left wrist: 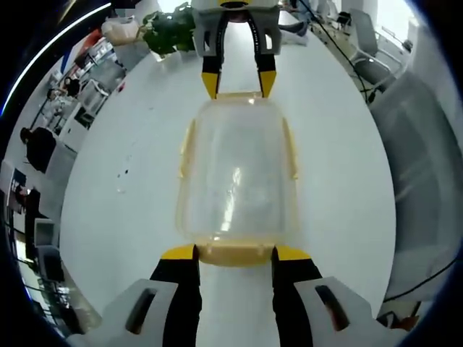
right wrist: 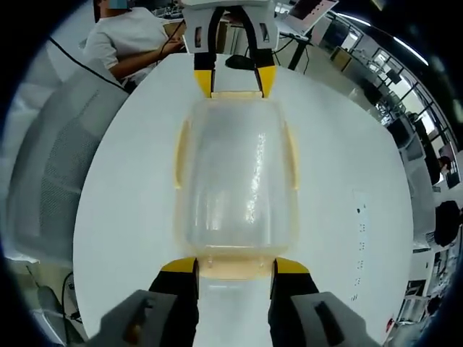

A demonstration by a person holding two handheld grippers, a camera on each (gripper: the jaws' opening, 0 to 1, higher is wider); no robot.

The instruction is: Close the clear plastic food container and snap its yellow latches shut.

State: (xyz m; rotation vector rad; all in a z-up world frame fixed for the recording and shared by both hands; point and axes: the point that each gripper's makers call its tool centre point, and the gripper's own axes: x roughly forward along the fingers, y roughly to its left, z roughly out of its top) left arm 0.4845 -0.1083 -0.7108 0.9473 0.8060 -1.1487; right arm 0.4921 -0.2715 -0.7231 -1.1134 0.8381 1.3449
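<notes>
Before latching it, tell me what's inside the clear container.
Nothing shows through the container lid, just glare and white table. The ends, by each gripper, are covered by yellow latches.

A: White round table underneath, a few dark specks near its left edge in the left gripper view; a leafy green plant at its far edge, a pale bag just beside it.

B: Right gripper view now; a person in a white top sits at the table's far-left edge; a grey mesh chair off the left edge; a black cable trails over it.

A: Grey chairs off the right edge too.
</notes>
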